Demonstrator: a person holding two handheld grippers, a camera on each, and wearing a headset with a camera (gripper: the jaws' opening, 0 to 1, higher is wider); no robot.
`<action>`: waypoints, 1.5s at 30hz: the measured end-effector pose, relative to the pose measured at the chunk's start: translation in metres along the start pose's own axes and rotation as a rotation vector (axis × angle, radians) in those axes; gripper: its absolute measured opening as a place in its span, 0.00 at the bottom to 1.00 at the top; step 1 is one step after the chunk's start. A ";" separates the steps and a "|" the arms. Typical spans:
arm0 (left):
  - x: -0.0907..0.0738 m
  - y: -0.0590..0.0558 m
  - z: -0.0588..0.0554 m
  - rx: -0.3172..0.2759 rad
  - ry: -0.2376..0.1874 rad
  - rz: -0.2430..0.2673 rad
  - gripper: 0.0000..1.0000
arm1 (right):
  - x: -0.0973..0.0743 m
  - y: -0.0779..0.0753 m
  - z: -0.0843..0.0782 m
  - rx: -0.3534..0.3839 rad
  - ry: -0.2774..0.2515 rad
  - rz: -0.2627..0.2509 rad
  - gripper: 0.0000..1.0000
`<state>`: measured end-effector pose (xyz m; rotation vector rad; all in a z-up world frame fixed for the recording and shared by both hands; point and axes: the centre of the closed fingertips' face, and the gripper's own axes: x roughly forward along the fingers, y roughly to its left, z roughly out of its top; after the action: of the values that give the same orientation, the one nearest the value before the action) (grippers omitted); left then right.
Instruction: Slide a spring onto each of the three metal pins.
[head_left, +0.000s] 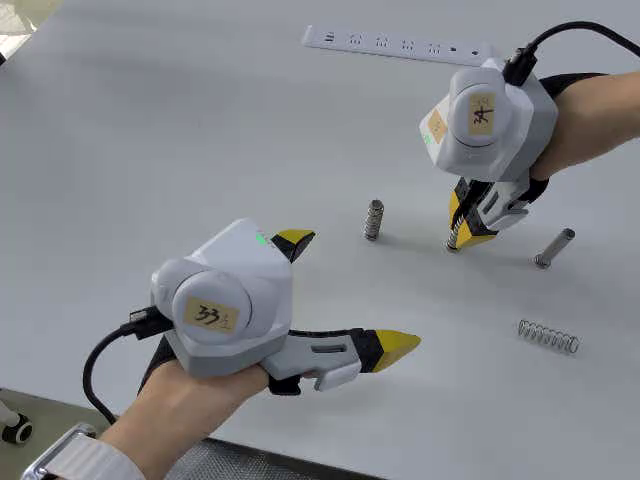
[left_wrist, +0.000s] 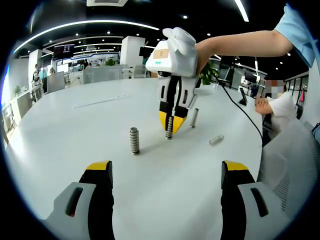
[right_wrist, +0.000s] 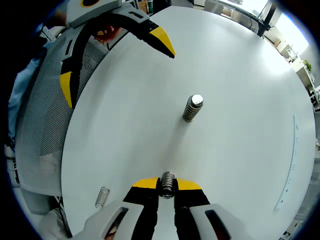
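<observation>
1. The fingers of your right gripper (head_left: 462, 236) cover most of the spring (head_left: 452, 242) they clamp.
2. Power strip (head_left: 395, 44): right end hidden behind that gripper.
3. Your wristband (head_left: 66, 457) is cut off at the bottom edge.

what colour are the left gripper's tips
Yellow tips, black behind them; clearest in the left gripper view.

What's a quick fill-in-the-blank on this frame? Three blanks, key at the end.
1. The left gripper has its jaws ____.
2. The right gripper is shut on the held pin, which already wears a ____.
3. The bare pin lies flat with the loose spring near it, so ____ pin lacks a spring.
Missing: open; spring; one.
</observation>
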<state>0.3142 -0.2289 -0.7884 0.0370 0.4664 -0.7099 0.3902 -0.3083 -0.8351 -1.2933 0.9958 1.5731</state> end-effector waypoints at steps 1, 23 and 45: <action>0.000 0.000 0.000 -0.001 0.000 0.000 0.88 | 0.000 -0.001 0.000 0.000 -0.001 0.000 0.07; 0.001 0.000 0.000 -0.004 -0.003 -0.005 0.88 | 0.007 0.006 0.003 0.034 -0.045 0.010 0.42; -0.001 0.000 0.001 0.000 -0.006 -0.003 0.89 | 0.004 0.004 0.016 0.149 -0.210 -0.054 0.99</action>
<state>0.3141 -0.2290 -0.7870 0.0344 0.4607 -0.7124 0.3807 -0.2945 -0.8360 -1.0222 0.9192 1.5277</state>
